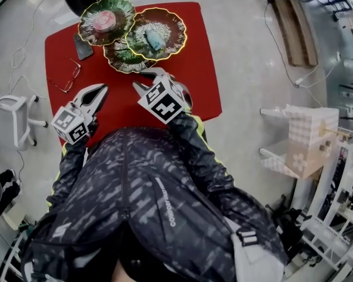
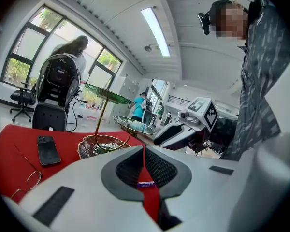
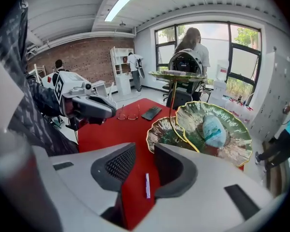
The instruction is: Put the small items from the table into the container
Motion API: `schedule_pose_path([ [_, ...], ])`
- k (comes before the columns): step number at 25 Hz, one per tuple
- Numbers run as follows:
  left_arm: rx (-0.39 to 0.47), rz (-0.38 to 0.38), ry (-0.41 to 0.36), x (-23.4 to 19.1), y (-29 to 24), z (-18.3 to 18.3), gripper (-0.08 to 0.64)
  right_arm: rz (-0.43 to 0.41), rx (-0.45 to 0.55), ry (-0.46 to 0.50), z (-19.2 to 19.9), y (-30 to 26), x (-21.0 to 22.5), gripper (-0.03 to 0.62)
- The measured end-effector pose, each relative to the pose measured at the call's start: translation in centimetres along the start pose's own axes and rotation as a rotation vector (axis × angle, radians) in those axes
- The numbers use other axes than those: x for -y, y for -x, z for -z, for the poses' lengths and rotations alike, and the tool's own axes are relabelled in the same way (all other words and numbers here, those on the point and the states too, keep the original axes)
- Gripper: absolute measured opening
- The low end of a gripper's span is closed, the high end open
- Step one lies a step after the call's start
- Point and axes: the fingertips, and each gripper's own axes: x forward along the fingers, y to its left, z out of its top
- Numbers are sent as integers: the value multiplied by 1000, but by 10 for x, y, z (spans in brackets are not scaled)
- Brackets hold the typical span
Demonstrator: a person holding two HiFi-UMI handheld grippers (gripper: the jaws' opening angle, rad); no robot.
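A small purple-and-white stick [image 3: 147, 185] lies on the red table [image 1: 194, 69]; I also see this stick [image 2: 146, 183] in the left gripper view. My right gripper [image 3: 145, 151] hangs over it, open, and the stick shows in the gap without touching the pads. In the head view this right gripper [image 1: 146, 80] points at the low dish of a three-tier green leaf stand [image 1: 177, 29]. The top dish holds a pink thing [image 1: 106, 19], the middle one a teal thing [image 1: 155, 38]. My left gripper [image 1: 100, 90] is shut on nothing, left of the right one.
A black phone [image 1: 83, 47] and a pair of glasses [image 1: 67, 78] lie on the table's left part. A white stool [image 1: 12, 113] stands left of the table, white shelving [image 1: 317, 151] to the right. A person stands by the far windows [image 3: 191, 45].
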Motion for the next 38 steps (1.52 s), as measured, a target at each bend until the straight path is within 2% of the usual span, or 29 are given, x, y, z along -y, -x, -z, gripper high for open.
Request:
schedule_pose_path([
  [8, -27, 1, 23, 0, 3, 11, 14, -33, -113, -31, 51, -25, -4, 149],
  [14, -27, -2, 42, -3, 3, 14, 14, -58, -159, -41, 74, -43, -6, 176],
  [29, -37, -35, 86, -8, 16, 24, 14, -49, -271, -35, 128, -87, 7, 175],
  [35, -40, -64, 104, -13, 25, 30, 14, -46, -316, -8, 136, -99, 13, 175],
  [38, -35, -75, 109, -15, 28, 29, 14, -52, -345, 18, 141, -103, 12, 153],
])
